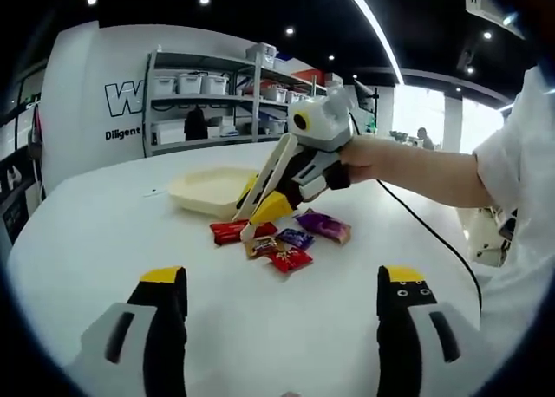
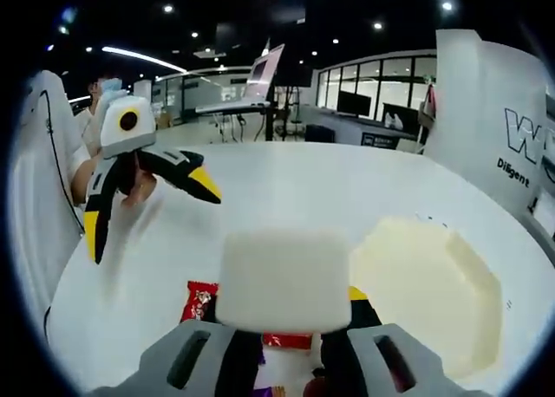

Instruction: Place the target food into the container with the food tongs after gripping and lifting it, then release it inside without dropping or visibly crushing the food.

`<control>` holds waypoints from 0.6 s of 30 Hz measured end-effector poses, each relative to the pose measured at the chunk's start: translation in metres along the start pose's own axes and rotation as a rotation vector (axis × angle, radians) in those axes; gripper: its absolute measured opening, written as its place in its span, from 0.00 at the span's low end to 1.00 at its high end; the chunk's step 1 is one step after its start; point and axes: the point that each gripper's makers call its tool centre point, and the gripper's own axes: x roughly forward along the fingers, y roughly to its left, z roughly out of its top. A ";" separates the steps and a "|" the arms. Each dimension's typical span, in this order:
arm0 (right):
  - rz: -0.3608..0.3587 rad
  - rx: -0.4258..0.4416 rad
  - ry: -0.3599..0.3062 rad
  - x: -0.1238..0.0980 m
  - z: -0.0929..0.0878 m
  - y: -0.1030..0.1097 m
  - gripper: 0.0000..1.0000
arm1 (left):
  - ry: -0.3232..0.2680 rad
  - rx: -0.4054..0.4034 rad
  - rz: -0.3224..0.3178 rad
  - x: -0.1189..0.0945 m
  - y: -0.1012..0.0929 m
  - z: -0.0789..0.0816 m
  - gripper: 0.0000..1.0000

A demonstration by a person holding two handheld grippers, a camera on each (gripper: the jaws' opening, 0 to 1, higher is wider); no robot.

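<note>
Several wrapped candies lie in a small heap on the white table: a red one (image 1: 230, 232), a purple one (image 1: 324, 224) and another red one (image 1: 290, 259). My right gripper (image 1: 264, 198) is shut on white food tongs (image 1: 270, 172), which slant down to the left. The tong tips touch the heap at the red candy; whether they pinch it I cannot tell. Just behind the heap sits a cream hexagonal container (image 1: 204, 191) (image 2: 434, 284). In the right gripper view the tongs (image 2: 282, 280) hide most of the heap, with a red candy (image 2: 199, 302) peeking out. My left gripper (image 1: 282, 280) (image 2: 147, 211) hovers open, holding nothing.
The round white table (image 1: 104, 232) has free room on every side of the heap. A black cable (image 1: 425, 232) trails from the right gripper past a person's sleeve (image 1: 520, 154). Shelving with bins (image 1: 208, 102) stands beyond the table.
</note>
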 end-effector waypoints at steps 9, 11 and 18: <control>0.012 0.002 0.016 0.000 -0.001 0.001 0.17 | 0.003 -0.002 0.000 0.000 0.001 -0.001 0.87; 0.015 0.001 0.020 0.000 -0.001 0.000 0.17 | 0.004 -0.002 0.000 0.000 0.001 -0.001 0.87; 0.029 -0.005 0.032 0.000 -0.001 0.003 0.16 | 0.007 -0.006 0.001 0.001 0.002 -0.002 0.86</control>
